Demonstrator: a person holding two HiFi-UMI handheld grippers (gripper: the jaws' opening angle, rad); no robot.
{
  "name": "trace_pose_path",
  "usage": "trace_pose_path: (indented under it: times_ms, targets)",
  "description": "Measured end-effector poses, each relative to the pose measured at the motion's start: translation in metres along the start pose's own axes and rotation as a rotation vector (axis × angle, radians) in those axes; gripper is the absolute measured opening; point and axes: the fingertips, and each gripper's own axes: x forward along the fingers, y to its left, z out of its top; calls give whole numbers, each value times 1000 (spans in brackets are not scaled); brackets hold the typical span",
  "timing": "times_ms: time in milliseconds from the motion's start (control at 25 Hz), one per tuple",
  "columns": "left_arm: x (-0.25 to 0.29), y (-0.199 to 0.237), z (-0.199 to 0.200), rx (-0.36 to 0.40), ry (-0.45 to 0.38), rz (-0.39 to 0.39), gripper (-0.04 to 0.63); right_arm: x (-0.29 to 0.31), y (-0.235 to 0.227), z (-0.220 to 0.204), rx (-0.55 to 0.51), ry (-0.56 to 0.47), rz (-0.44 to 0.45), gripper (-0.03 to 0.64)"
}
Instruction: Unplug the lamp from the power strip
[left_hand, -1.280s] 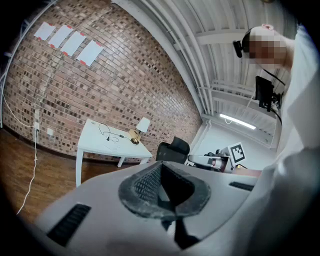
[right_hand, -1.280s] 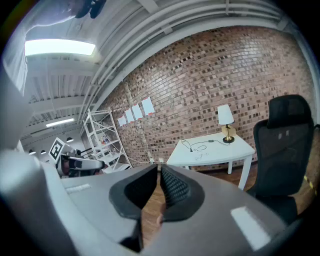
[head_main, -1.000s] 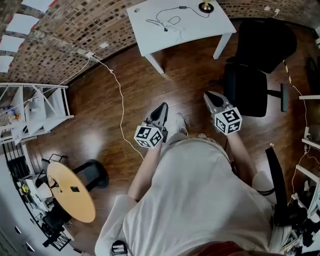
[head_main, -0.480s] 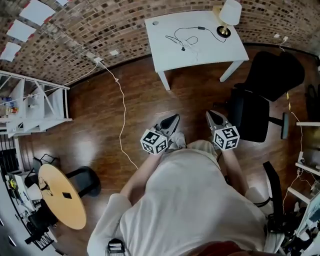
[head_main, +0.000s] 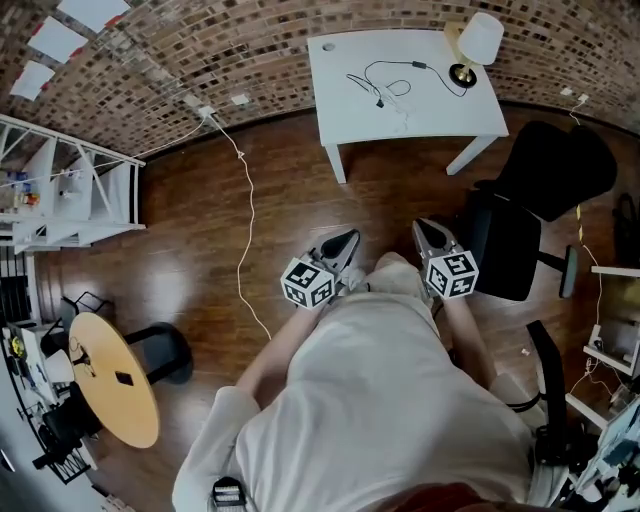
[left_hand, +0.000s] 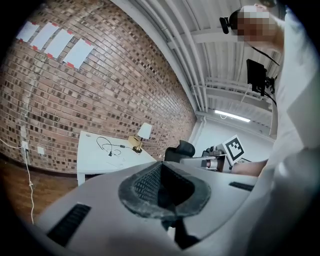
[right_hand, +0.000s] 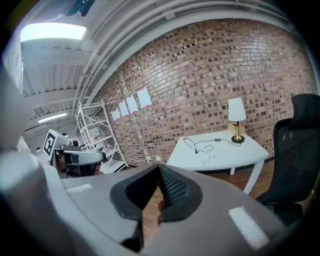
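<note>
Two grippers are held out over a wood floor (head_main: 200, 260) by a person who is stood well back from a white table (head_main: 430, 110). The left gripper (head_main: 349, 238) is seen with its jaws closed, the pads brought together at the tip and nothing caught between them. The right gripper (head_main: 421, 226) is likewise closed and empty. Both are pointed toward the far table and are kept side by side, a little apart.

The lamp (head_main: 480, 40) is set on the far right corner of the table, close to the brick wall (head_main: 150, 60). Its white shade is carried on a brass stem with a round base. A black cable (head_main: 385, 78) is laid in loops across the tabletop, from the lamp's base toward the middle. The lamp is well apart from both grippers.

A black chair (head_main: 545, 170) is placed on the right, just near of the table and beside the right gripper. A pale cord (head_main: 245, 210) is run from a socket (head_main: 207, 112) on the far left of the wall across the floor toward the person. A white rack (head_main: 80, 190) is stood at the left, and a round wooden table (head_main: 115, 380) is seen at the near left.
</note>
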Motion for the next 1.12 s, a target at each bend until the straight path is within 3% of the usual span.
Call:
trace_pose_path:
  times_ms: [600,1120]
  targets:
    - [58,-1,23,-69,0,149,5,13,-67,60,-28,3,86,-5]
    - [99,-7,-26,-169,42,210,5,8,-113,29,-22,65,123,-5]
